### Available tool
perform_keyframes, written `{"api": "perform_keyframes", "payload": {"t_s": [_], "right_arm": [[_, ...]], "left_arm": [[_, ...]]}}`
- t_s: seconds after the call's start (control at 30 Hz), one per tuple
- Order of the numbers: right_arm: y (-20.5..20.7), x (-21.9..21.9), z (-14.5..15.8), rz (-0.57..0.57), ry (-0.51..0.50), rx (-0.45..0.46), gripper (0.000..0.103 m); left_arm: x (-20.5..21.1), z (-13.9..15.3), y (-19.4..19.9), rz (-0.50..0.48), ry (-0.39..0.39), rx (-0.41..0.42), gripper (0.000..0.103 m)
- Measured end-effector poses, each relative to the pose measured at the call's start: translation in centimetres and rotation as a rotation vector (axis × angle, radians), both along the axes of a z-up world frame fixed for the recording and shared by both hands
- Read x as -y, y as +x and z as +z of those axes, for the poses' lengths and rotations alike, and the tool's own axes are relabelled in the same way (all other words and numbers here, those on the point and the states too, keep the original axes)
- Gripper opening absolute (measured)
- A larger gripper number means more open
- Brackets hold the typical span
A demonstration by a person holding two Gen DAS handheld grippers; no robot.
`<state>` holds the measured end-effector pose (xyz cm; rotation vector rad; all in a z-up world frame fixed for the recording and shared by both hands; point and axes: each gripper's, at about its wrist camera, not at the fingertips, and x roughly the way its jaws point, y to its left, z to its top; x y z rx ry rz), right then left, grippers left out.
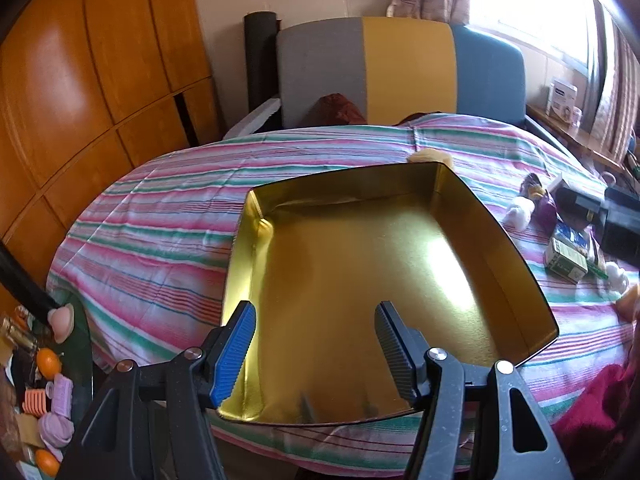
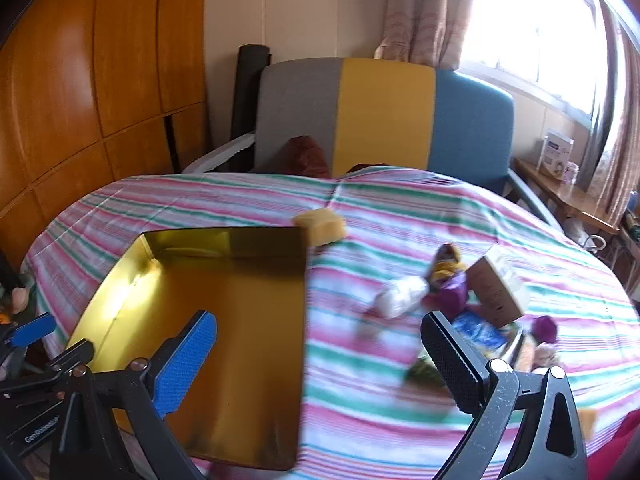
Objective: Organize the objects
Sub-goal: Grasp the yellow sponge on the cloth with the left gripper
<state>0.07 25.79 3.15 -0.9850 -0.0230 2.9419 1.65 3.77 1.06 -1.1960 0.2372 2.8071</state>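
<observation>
An empty gold metal tin (image 1: 360, 264) sits on the striped tablecloth (image 1: 152, 216); it also shows in the right wrist view (image 2: 224, 312). My left gripper (image 1: 316, 344) is open and empty, hovering over the tin's near edge. My right gripper (image 2: 320, 364) is open and empty above the cloth at the tin's right wall. A pile of small items lies to the right: a white wrapped piece (image 2: 400, 296), a purple wrapper (image 2: 452, 284), a brown box (image 2: 496, 292), a blue packet (image 2: 480, 332). A yellow sponge block (image 2: 322, 226) lies behind the tin.
A grey, yellow and blue chair (image 2: 384, 116) stands behind the table. Wooden cabinets (image 1: 80, 92) line the left. A side surface at lower left holds oranges and purple items (image 1: 56, 392). A red cloth (image 1: 592, 412) lies at the table's near right. A green box (image 1: 566, 264) lies right.
</observation>
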Motion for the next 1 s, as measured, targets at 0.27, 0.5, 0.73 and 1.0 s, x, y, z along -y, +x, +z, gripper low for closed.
{"api": "perform_keyframes", "payload": {"t_s": [0.27,0.5,0.73,1.0], "right_arm": [[-1.5,-7.7,2.1,-0.104,0.029,-0.02,0.103],[-3.2,-15.4,0.4,-0.137,0.022,0.024,0.103],[-3.4,-20.5,-1.7,-0.208,-0.16,0.063,0.103],[-3.4,-20.6,-1.5,-0.2,-0.223,0.062,0.103]], "left_arm": [[-1.3,0.4,-0.9,-0.098,0.076,0.032,0.063],[-3.9,-0.2,-2.2,-0.18,0.064,0.102,0.063],[-7.2,2.4,-5.6,-0.296,0.055,0.073,0.071],[-13.8,3.5,-14.7,-0.407,-0.034,0.1,0.075]]}}
